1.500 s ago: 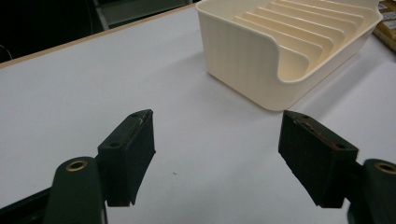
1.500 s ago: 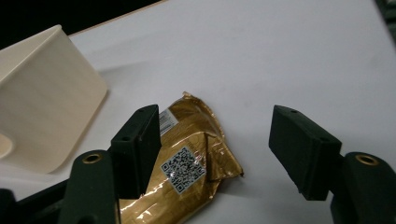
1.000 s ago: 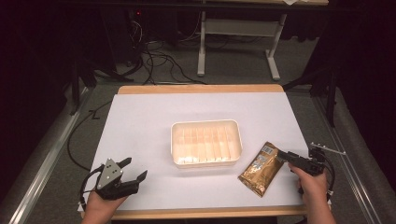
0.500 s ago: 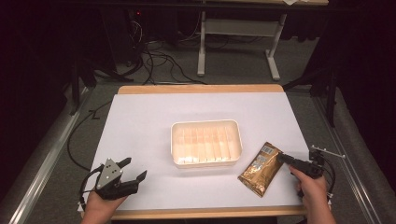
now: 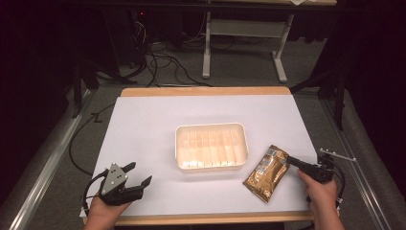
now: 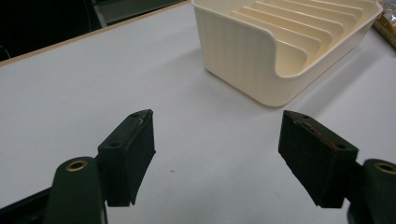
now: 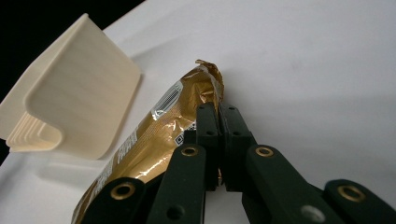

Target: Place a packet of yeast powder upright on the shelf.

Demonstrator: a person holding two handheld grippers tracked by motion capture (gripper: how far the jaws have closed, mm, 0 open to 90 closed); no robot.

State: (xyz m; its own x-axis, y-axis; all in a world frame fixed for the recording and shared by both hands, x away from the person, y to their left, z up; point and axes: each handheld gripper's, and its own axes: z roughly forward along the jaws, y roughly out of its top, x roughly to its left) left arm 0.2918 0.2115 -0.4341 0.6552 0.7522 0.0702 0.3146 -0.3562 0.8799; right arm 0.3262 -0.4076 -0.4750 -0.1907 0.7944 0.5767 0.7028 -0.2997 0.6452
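Note:
A gold foil pouch (image 5: 267, 171) lies flat on the white table, just right of a cream ribbed tray (image 5: 211, 128). My right gripper (image 5: 289, 160) comes in from the right at the pouch's far right edge. In the right gripper view its jaws (image 7: 218, 112) have just been closing and now pinch the crimped edge of the pouch (image 7: 154, 135), with the tray (image 7: 74, 88) beyond it. My left gripper (image 5: 140, 173) rests at the front left of the table. It is open (image 6: 217, 140) with nothing between its fingers, and it points toward the tray (image 6: 243, 56).
The white table top (image 5: 143, 124) has a wooden edge at front and back. Beyond it are dark floor, cables and a metal desk frame (image 5: 244, 33). A metal rail runs along each side of the table.
My right gripper's jaws have closed on the pouch's edge, and its tip sits slightly closer to the pouch. The left gripper, tray and pouch have stayed in place.

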